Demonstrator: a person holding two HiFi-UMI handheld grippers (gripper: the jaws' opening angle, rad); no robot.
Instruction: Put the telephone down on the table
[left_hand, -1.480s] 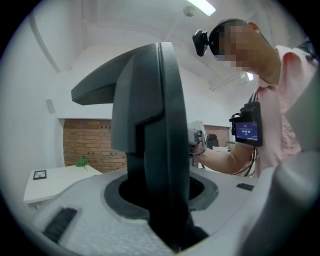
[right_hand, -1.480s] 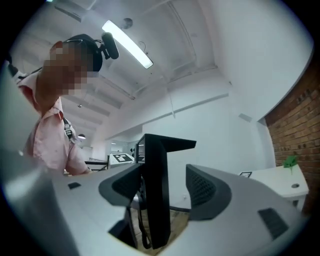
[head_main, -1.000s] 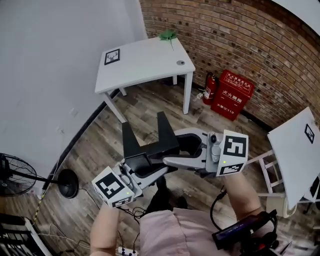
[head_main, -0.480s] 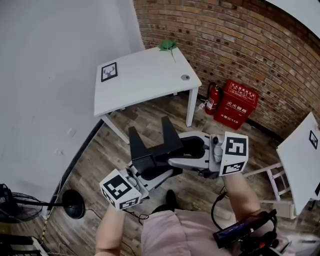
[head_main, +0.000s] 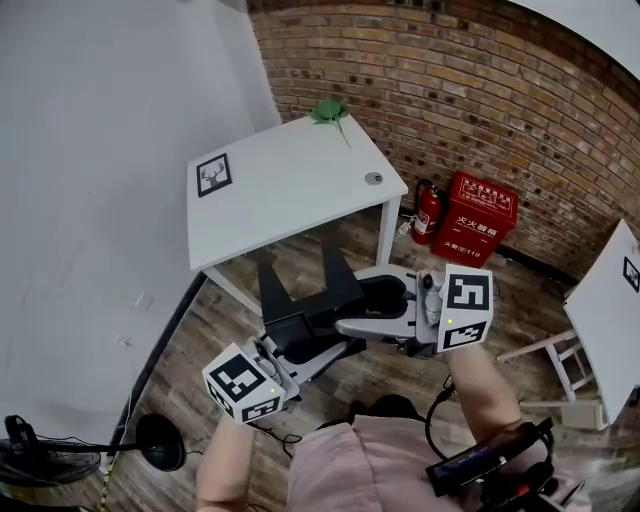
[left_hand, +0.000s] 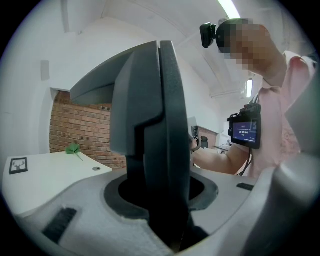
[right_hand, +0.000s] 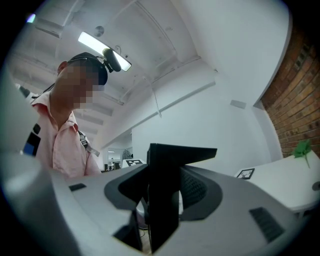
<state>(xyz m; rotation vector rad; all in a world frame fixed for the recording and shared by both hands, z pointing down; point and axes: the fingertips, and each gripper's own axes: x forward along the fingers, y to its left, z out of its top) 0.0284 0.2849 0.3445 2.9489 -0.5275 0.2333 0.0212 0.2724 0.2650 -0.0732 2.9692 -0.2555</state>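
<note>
Both the left hand-held gripper (head_main: 300, 352) and right hand-held gripper (head_main: 372, 318) clamp the black telephone (head_main: 305, 308) above the floor (head_main: 200, 335), just short of the near edge of the counter (head_main: 290, 190); card (head_main: 211, 175) and disc (head_main: 373, 178) sit well apart on it.

Two grippers, the left gripper (head_main: 305, 348) and the right gripper (head_main: 360, 322); one telephone (head_main: 310, 300); two white tables, the near table (head_main: 290, 195) and the side table (head_main: 612, 310); two square tags, the near tag (head_main: 211, 175) and the side tag (head_main: 630, 273); one green sprig (head_main: 328, 110); one small round disc (head_main: 373, 178); one fire extinguisher (head_main: 426, 212); one red box (head_main: 479, 218); one floor fan (head_main: 30, 462); one person.
</note>
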